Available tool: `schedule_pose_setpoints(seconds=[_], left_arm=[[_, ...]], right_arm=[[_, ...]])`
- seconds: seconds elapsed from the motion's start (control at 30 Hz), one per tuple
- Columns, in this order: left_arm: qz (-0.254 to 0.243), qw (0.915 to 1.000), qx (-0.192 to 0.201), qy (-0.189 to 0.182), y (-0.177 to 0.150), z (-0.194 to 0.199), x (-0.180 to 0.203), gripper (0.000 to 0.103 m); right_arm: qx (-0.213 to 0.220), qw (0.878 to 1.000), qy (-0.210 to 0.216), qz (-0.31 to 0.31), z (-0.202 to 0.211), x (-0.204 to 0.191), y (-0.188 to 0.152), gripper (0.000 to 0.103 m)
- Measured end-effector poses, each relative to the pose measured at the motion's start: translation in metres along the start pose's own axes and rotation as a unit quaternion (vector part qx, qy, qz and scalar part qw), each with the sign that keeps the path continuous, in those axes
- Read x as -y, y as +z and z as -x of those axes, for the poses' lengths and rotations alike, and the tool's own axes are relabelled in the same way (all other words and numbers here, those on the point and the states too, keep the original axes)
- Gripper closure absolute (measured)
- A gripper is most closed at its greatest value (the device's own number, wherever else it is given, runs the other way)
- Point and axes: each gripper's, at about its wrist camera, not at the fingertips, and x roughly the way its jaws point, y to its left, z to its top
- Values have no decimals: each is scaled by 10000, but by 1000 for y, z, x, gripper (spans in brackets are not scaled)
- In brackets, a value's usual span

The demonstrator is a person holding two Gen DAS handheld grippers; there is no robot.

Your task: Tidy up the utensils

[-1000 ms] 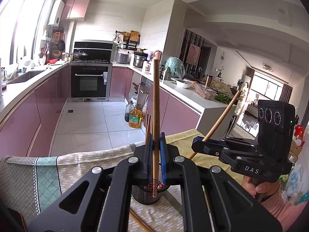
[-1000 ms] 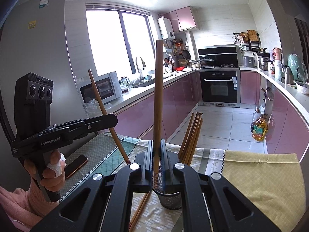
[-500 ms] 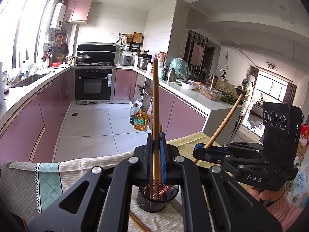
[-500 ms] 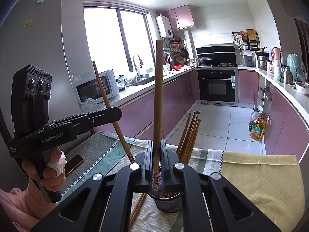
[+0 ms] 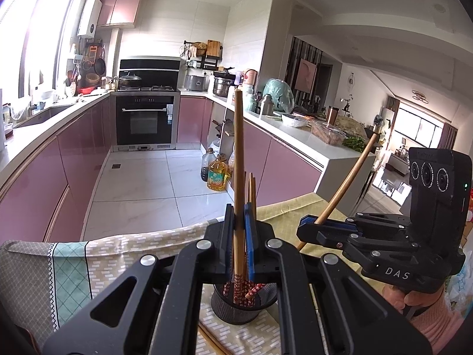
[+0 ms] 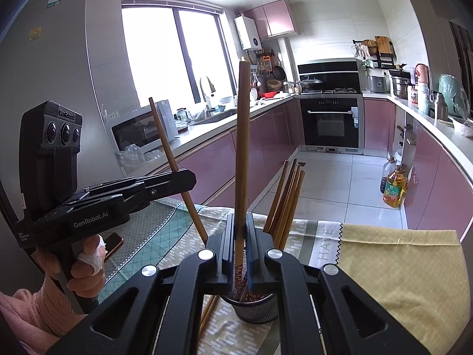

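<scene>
A black mesh holder stands on the cloth-covered table, also in the right wrist view, with several wooden chopsticks leaning in it. My left gripper is shut on one upright chopstick whose patterned lower end is inside the holder. My right gripper is shut on another upright chopstick, its lower end also in the holder. Each gripper shows in the other's view, the right one and the left one, holding its chopstick tilted.
More chopsticks lie flat on the patterned tablecloth beside the holder. A phone lies on the table at the left. Beyond the table edge are the kitchen floor, pink cabinets and an oil bottle.
Both grippers have lowered their chopsticks toward the holder; the patterned lower ends now sit inside it. Both stay shut.
</scene>
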Motion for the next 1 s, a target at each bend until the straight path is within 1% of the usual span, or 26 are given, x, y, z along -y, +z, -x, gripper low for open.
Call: schedule_pose_setpoints(seconds=[0.5, 1.0], left_arm=[[5, 9998, -178, 27, -5, -14, -4, 96], [43, 9995, -315, 41, -9, -19, -6, 96]], right_arm=[[-156, 9999, -20, -50, -13, 3, -3, 97], [-249, 9997, -8, -72, -21, 7, -5, 97]])
